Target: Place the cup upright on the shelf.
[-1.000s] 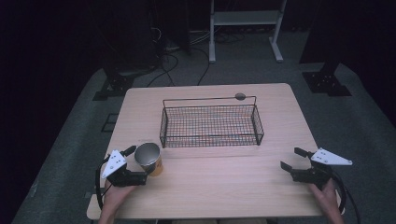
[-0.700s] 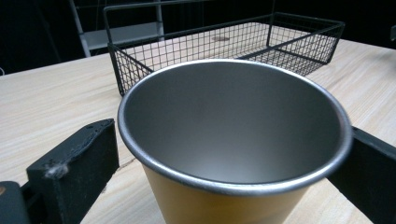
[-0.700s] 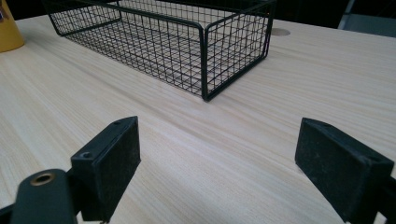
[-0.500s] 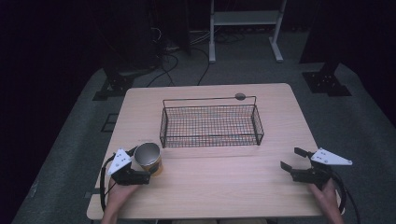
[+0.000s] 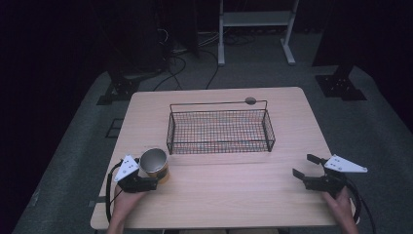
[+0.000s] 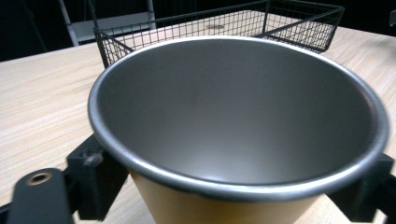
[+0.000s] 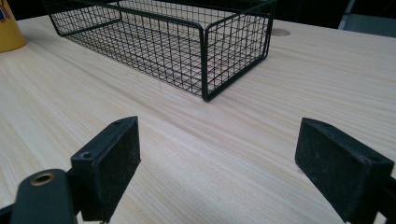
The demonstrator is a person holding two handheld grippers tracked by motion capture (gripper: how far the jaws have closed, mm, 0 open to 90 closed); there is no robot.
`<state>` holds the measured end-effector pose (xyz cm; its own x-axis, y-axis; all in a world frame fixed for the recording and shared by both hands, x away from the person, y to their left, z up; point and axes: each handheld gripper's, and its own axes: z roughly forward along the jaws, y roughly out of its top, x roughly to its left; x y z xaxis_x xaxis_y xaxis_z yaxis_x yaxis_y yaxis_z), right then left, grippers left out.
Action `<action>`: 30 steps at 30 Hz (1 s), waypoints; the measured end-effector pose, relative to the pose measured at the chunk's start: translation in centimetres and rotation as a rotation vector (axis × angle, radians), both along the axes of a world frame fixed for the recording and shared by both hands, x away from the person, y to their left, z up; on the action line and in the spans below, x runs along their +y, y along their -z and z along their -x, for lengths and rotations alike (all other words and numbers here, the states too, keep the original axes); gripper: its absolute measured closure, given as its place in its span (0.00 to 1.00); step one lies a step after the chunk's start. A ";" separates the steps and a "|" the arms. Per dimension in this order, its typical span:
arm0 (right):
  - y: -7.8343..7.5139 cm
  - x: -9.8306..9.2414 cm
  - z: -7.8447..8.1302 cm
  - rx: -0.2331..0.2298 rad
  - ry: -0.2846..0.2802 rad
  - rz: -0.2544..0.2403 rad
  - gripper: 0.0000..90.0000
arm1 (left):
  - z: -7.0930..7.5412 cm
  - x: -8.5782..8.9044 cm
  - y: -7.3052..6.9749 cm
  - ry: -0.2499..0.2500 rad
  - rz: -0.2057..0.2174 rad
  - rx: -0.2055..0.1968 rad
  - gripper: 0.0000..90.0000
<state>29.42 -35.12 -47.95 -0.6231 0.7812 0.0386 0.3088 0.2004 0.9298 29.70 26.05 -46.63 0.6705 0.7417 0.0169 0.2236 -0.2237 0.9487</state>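
The cup (image 5: 155, 165) stands upright near the front left corner of the bench (image 5: 234, 195), well apart from the wire basket (image 5: 220, 130) that sits toward the middle and back. The left claw (image 5: 146, 183) has just been closing, and in the left gripper view its black jaws sit against the yellow-orange wall of the cup (image 6: 233, 121) on either side, just under the rim, so it looks to have hold of it. The right claw (image 5: 304, 168) rests near the front right corner with its jaws wide apart and nothing between them; the right gripper view shows bare wood ahead of the right claw (image 7: 217, 168).

By its looks the cup is a light, stiff thing: a thin rolled metal rim, a smooth grey metal inside and a coated outer wall. It should neither bend nor break under a firm squeeze, but the wall is smooth and tapers downward, so it may slide in the pads. Taking it high, just below the rim where it is widest, seems the safer hold. It appears empty.

No brand, label or writing can be read on the cup or the basket
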 end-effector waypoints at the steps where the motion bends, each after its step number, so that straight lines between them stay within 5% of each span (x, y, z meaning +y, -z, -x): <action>1: 0.0 0.0 0.0 0.000 0.000 0.000 0.15 | 0.0 0.0 0.0 0.000 0.000 -0.001 0.15; 12: 0.0 0.0 0.0 0.000 0.000 -0.001 0.15 | 0.2 -0.1 -0.4 0.012 0.019 -0.013 0.17; 23: 0.0 0.0 0.0 0.000 0.000 -0.001 0.15 | 0.2 -1.3 -3.0 0.081 0.053 -0.057 0.17; 30: 0.0 0.0 0.0 0.000 0.000 -0.003 0.15 | -0.4 -2.9 -4.3 0.131 0.033 -0.053 0.17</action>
